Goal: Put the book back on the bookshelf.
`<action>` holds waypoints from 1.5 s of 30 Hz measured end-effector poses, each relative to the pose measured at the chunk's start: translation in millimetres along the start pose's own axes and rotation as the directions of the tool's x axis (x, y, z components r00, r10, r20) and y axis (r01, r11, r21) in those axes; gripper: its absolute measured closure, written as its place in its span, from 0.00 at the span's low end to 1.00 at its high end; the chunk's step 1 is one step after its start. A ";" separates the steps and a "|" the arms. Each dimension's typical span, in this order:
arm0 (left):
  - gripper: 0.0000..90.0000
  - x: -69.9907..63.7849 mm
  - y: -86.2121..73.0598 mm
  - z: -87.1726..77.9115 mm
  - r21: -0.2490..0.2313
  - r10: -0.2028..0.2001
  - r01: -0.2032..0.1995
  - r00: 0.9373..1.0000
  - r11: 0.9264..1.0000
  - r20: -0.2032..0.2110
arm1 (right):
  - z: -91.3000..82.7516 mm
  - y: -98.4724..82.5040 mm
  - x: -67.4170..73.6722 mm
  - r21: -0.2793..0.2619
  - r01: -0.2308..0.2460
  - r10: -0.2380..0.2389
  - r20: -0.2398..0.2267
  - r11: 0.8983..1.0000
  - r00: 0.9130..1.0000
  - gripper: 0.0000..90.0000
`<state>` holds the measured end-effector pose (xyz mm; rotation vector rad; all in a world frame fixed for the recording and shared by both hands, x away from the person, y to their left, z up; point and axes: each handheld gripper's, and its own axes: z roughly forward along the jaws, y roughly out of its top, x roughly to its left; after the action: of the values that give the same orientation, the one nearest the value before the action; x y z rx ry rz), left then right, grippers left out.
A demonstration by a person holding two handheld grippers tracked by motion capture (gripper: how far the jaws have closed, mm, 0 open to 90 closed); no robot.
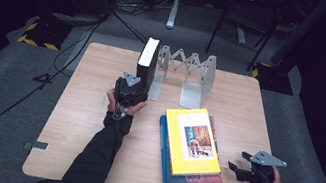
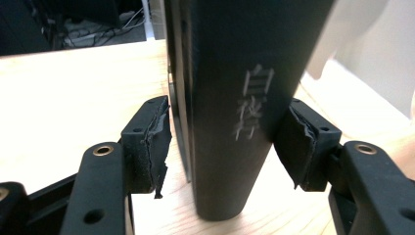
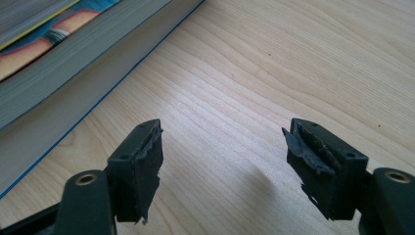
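The black book stands upright in the upper middle of the high view, just beside the silver metal rack on the wooden table. The left gripper has its jaws on both sides of the book's spine, with a small gap at one pad, so they are loose and not squeezing. The right gripper sits at the lower right with its jaws open and holding nothing, near the stack of books.
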<state>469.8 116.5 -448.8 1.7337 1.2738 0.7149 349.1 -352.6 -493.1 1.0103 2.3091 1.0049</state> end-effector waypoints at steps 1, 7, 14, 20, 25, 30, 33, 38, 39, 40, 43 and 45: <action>0.47 -0.3 -1.9 -0.7 0.003 -0.001 0.001 1.000 1.000 0.007 | 0.2 0.0 -0.1 0.000 -0.001 0.001 -0.001 1.000 1.000 0.33; 0.55 -2.9 -12.9 1.8 0.000 -0.016 0.016 1.000 1.000 0.001 | 0.8 0.6 2.7 0.003 0.011 -0.011 -0.002 1.000 1.000 0.34; 0.56 -7.4 -7.2 8.8 0.006 -0.022 0.022 0.999 1.000 -0.042 | 3.2 -1.1 1.9 0.015 0.011 -0.011 -0.012 1.000 1.000 0.34; 0.56 -11.2 1.1 21.5 0.014 -0.038 0.040 0.996 0.999 -0.079 | 3.3 -1.3 1.7 0.014 0.007 -0.007 -0.013 1.000 1.000 0.34; 0.55 -11.3 3.1 25.5 0.013 -0.051 0.052 0.995 0.999 -0.087 | 3.7 -1.8 1.3 0.019 0.009 -0.009 -0.015 1.000 1.000 0.34; 0.55 -11.1 2.0 24.7 0.016 -0.057 0.059 0.995 0.998 -0.080 | 3.3 -1.8 1.0 0.012 0.007 -0.007 -0.014 1.000 1.000 0.34; 0.55 -10.5 0.4 22.5 0.019 -0.052 0.054 0.996 0.998 -0.073 | 2.8 -1.5 1.1 0.014 0.003 -0.003 -0.014 1.000 1.000 0.34; 0.50 -8.1 -7.8 14.7 0.039 -0.025 0.026 0.999 0.999 -0.036 | 1.4 -0.4 1.4 0.010 0.004 -0.004 -0.015 1.000 1.000 0.34; 0.48 -7.4 -9.6 12.5 0.042 -0.022 0.024 0.999 0.999 -0.028 | 1.0 -0.2 1.1 0.009 0.007 -0.006 -0.014 1.000 1.000 0.34; 0.48 -6.9 -11.3 10.2 0.047 -0.015 0.016 1.000 0.999 -0.023 | 0.5 0.1 0.9 0.009 0.007 -0.006 -0.012 1.000 1.000 0.34; 0.44 -5.5 -17.1 2.7 0.076 0.029 -0.031 0.999 0.997 0.028 | -3.2 2.0 1.4 -0.013 0.006 -0.006 -0.009 1.000 1.000 0.34; 0.42 -5.8 -21.5 -3.0 0.094 0.076 -0.082 0.995 0.992 0.066 | -5.8 3.7 2.0 -0.023 0.011 -0.011 -0.011 1.000 1.000 0.34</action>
<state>455.5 114.6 -466.0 1.8796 1.2203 0.6478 346.0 -351.9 -486.8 0.9838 2.3039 1.0329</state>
